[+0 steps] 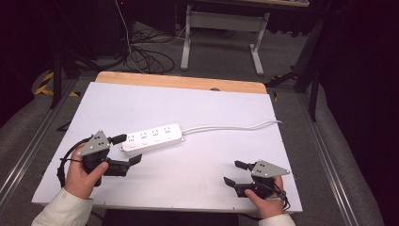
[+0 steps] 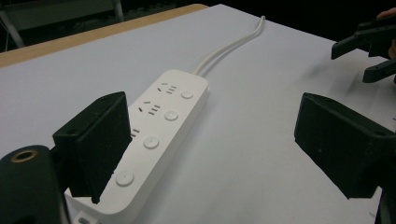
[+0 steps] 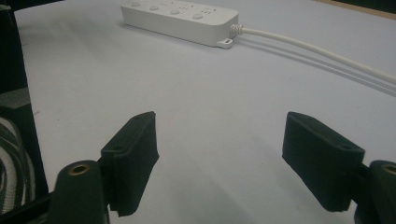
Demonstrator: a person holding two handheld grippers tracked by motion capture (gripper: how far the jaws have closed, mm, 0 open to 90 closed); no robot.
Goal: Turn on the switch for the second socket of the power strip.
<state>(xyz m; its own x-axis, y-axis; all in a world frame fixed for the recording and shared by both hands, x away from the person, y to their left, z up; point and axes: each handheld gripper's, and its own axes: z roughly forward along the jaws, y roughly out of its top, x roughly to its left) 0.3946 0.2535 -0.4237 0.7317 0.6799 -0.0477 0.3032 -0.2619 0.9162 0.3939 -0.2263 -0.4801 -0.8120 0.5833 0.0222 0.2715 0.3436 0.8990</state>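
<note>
A white power strip (image 1: 153, 138) with several sockets and round buttons lies on the white board, and its white cable (image 1: 235, 126) runs off to the right. My left gripper (image 1: 128, 149) is open at the strip's left end, one jaw beside that end and the other in front of it. In the left gripper view the strip (image 2: 154, 135) runs away from the left jaw of my left gripper (image 2: 219, 149); whether they touch is unclear. My right gripper (image 1: 234, 172) stands open near the front right edge, holding nothing. The right gripper view has the strip (image 3: 180, 16) far ahead of its gripper (image 3: 224, 163).
The white board (image 1: 197, 103) covers a wooden table whose bare strip (image 1: 179, 81) shows at the back. Beyond it on the floor are black cables (image 1: 146, 59) and a white table frame (image 1: 221, 33). Metal rails (image 1: 324, 155) flank the table.
</note>
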